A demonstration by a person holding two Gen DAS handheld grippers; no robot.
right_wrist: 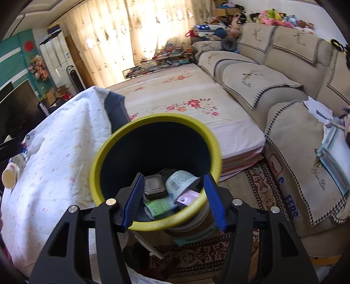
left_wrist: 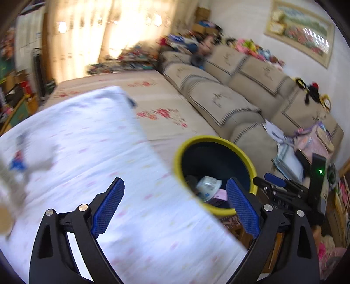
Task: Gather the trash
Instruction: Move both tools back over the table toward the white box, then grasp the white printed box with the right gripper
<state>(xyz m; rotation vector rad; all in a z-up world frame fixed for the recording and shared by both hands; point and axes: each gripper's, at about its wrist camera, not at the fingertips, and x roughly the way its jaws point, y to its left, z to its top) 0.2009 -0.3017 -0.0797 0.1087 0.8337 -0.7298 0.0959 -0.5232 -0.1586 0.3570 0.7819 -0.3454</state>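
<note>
A yellow-rimmed dark bin [right_wrist: 105,150] stands beside the white-clothed table [right_wrist: 54,153]. It holds trash: a white cup [right_wrist: 181,181], a black tray [right_wrist: 154,185], a green wrapper [right_wrist: 159,206] and a pink packet [right_wrist: 188,198]. My right gripper [right_wrist: 174,185] is open and empty, right above the bin mouth. My left gripper [left_wrist: 175,189] is open and empty over the table edge, with the bin [left_wrist: 179,157] just to its right. The right gripper [left_wrist: 275,181] also shows in the left wrist view. More trash lies at the table's left: a blue wrapper [left_wrist: 17,163] and a round lid [right_wrist: 8,177].
A beige sofa [right_wrist: 284,91] runs along the right with papers on it [right_wrist: 334,153]. A floral mattress [right_wrist: 186,104] lies behind the bin. A patterned rug [right_wrist: 251,190] covers the floor. Toys pile on the sofa back [right_wrist: 273,15].
</note>
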